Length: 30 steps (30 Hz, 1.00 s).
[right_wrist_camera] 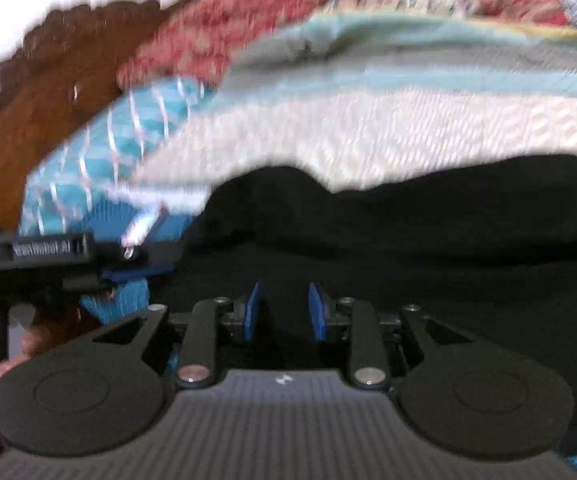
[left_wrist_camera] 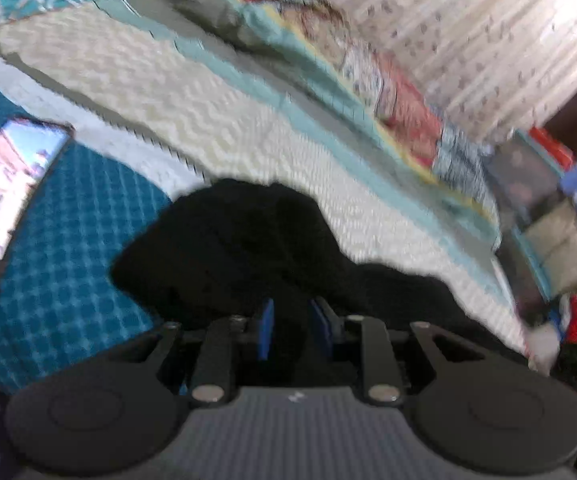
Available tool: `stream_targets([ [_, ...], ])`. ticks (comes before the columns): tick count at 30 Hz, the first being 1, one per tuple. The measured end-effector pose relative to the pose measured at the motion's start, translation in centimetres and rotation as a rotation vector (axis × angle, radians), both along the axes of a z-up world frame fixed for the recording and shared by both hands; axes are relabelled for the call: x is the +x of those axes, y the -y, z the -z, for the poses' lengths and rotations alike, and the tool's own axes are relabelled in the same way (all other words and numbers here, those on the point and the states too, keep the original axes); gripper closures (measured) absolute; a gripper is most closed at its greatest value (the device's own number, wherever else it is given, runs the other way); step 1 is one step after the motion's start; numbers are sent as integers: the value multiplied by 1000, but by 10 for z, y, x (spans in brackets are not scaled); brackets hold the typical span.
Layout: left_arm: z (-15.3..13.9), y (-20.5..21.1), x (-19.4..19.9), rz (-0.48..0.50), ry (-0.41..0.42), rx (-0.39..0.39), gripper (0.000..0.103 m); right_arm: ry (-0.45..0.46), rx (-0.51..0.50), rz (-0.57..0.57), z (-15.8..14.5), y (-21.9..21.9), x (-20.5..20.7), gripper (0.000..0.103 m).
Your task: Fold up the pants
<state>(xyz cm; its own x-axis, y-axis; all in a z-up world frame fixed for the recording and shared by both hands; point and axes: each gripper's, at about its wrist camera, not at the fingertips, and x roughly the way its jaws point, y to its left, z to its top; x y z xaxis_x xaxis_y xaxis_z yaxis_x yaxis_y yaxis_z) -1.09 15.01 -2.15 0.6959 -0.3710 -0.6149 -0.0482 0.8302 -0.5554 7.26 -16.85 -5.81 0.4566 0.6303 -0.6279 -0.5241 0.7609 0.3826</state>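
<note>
while bunched, black pants (right_wrist_camera: 408, 240) with no legible long axis, direction unclear

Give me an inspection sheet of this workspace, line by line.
Surface: bed with teal checked bedspread and cream knit blanket.
Job's things: black pants, bunched, not flat.
Clutter: phone, screen lit, left of the pants.
Grippers: left gripper and right gripper both over the pants; blue-padded fingers parted with dark cloth between; grip unclear.
Cables: nothing seen.
Surroundings: teal patterned pillow, wooden headboard, patterned curtain; views blurred.
</note>
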Motion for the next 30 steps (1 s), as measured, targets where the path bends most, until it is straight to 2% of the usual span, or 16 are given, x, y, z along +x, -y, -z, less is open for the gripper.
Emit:
stream_targets([
  [2, 9, 6, 4, -2, -42, 29, 81, -71, -82, 8, 19, -6, 4, 72],
  [6, -12, 0, 7, 21, 24, 9, 77, -45, 0, 27, 6, 15, 2, 72],
  [8, -31, -4, 17, 20, 93, 62, 63, 8, 20, 59, -4, 24, 2, 72],
  [10, -47, -1, 36, 12, 113, 155, 49, 10, 30, 108, -6, 38, 7, 72],
  [13, -49, 13, 80, 104, 38, 264, 28, -76, 7, 191, 8, 53, 18, 70],
  [15, -36, 24, 107, 142, -81, 298, 25, -142, 18, 211, 24, 61, 19, 70],
  [16, -27, 33, 121, 162, -133, 320, 28, -155, 23, 218, 28, 63, 18, 71],
  [17, -20, 40, 128, 170, -145, 357, 39, -151, 32, 222, 31, 65, 16, 71],
  [18, -14, 49, 131, 169, -142, 411, 53, -146, 32, 220, 30, 64, 14, 71],
  [19, -9, 60, 132, 164, -142, 480, 78, -145, 28, 217, 28, 63, 14, 71],
  [20, -2, 67, 132, 151, -140, 526, 91, -144, 24, 213, 27, 63, 14, 71],
  [21, 0, 70, 130, 130, -119, 525, 96, -146, 23, 209, 26, 66, 14, 71],
  [24, -13, 58, 122, 1, -49, 463, 96, -151, 27, 209, 24, 66, 15, 71],
  [27, -40, 27, 106, -172, 79, 355, 96, -115, 31, 218, 15, 70, 10, 69],
  [28, -39, 20, 109, -189, 71, 335, 96, -96, 37, 217, 13, 69, 8, 69],
  [30, -25, 19, 123, -180, -5, 359, 96, -90, 32, 209, 13, 66, 9, 69],
])
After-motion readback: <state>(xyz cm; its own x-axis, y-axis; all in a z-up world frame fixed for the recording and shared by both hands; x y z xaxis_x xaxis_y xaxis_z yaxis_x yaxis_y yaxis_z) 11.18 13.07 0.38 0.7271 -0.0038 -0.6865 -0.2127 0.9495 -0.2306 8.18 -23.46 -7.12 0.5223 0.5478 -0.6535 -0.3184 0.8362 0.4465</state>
